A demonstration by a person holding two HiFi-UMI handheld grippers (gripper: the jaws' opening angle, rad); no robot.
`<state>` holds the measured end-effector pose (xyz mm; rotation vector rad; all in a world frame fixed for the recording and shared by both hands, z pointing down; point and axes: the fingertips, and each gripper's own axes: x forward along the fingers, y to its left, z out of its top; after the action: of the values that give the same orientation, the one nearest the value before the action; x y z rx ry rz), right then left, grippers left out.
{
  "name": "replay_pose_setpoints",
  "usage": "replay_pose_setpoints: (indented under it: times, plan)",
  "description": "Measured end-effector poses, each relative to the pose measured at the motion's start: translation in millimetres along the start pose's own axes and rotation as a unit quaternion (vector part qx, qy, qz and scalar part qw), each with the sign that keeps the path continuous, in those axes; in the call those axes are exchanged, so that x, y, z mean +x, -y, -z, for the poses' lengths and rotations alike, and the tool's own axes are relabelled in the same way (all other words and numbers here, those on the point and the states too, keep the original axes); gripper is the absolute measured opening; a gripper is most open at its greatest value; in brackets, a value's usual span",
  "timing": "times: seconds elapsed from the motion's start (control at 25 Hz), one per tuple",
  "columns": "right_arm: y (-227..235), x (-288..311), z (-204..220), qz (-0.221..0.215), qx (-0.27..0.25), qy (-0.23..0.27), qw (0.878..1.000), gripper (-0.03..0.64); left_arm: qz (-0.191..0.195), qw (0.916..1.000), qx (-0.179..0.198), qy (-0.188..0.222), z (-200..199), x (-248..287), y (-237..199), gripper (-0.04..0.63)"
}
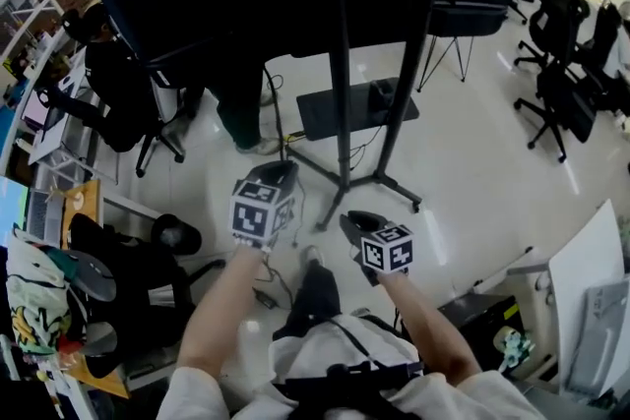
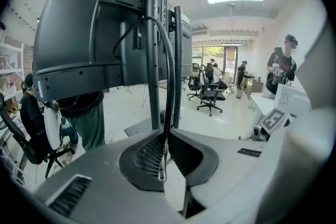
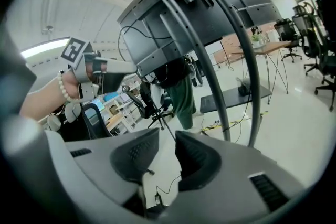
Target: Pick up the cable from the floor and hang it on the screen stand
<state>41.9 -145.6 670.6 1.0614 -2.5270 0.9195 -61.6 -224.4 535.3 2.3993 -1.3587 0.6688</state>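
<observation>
Beside the screen stand (image 1: pixel 340 64), left gripper (image 2: pixel 165 139) tight on cable (image 2: pixel 169 81), right gripper (image 3: pixel 167 150) agape.

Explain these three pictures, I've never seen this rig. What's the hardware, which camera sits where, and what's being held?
There is no robot here. A person holds a two-jaw gripper in each hand, and the cubes with square markers are part of the grippers.

The head view comes from a camera on the person's head, looking steeply down at the left gripper, the right gripper and the pale floor.

The other two cameras ride on the grippers and look along their jaws. In the left gripper view the jaws are closed on a black cable, which runs up beside the screen stand and curves toward the back of the screen. In the right gripper view the jaws are apart and empty, and a thin wire lies on the floor beyond them.
</observation>
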Motion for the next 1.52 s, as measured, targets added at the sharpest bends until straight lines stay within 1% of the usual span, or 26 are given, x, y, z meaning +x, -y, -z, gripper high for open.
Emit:
replay_pose_setpoints:
  times: [0.12, 0.2, 0.28, 0.4, 0.56, 0.72, 0.76, 0.8, 0.96, 1.08, 1.24, 1.4, 1.52]
  plan:
    - [-10.0, -10.9, 13.6, -0.012, -0.004, -0.005, 1.000, 0.167, 0.003, 0.9999, -0.002, 0.015, -15.3, -32.9, 15.1, 0.021]
    - [-11.9, -18.7, 20.0, -0.011, -0.008, -0.008, 1.000, 0.200, 0.007, 0.9996, -0.003, 0.026, -26.8, -48.6, 26.1, 0.021]
    - [-8.8, -24.6, 21.6, -0.004, -0.013, -0.008, 1.000, 0.235, 0.012, 0.9992, 0.001, 0.037, -43.2, -58.3, 36.6, 0.021]
    - [4.3, -33.9, 20.2, 0.016, -0.018, -0.006, 1.000, 0.274, 0.028, 0.9980, 0.017, 0.055, -74.9, -64.1, 54.6, 0.021]
    - [33.5, -49.3, 13.0, 0.058, -0.018, 0.004, 0.998, 0.282, 0.065, 0.9938, 0.043, 0.079, -124.0, -62.2, 85.6, 0.021]
    - [64.1, -63.5, 5.0, 0.104, -0.022, 0.019, 0.994, 0.281, 0.095, 0.9871, 0.075, 0.105, -171.6, -61.7, 115.3, 0.020]
    - [70.2, -65.9, 5.2, 0.113, -0.028, 0.018, 0.993, 0.278, 0.102, 0.9853, 0.079, 0.112, -182.4, -62.3, 121.6, 0.018]
    - [75.7, -67.8, 6.0, 0.121, -0.035, 0.016, 0.992, 0.251, 0.109, 0.9835, 0.084, 0.118, -192.2, -62.8, 128.1, 0.018]
    - [89.9, -67.5, 6.4, 0.148, -0.050, 0.007, 0.988, 0.250, 0.141, 0.9755, 0.097, 0.138, -222.5, -64.5, 149.2, 0.017]
    - [96.4, -62.9, 5.4, 0.156, -0.044, 0.009, 0.987, 0.250, 0.160, 0.9705, 0.098, 0.151, -240.5, -66.7, 158.8, 0.015]
    - [102.4, -47.2, 5.2, 0.159, -0.045, 0.006, 0.986, 0.250, 0.172, 0.9661, 0.107, 0.161, -258.4, -71.7, 163.5, 0.015]
    - [99.3, -27.3, 3.3, 0.154, -0.054, -0.006, 0.987, 0.250, 0.161, 0.9625, 0.131, 0.175, -277.2, -81.9, 154.8, 0.015]
    - [90.7, -9.0, -5.8, 0.143, -0.068, -0.010, 0.987, 0.239, 0.159, 0.9609, 0.136, 0.182, -287.7, -90.5, 145.4, 0.015]
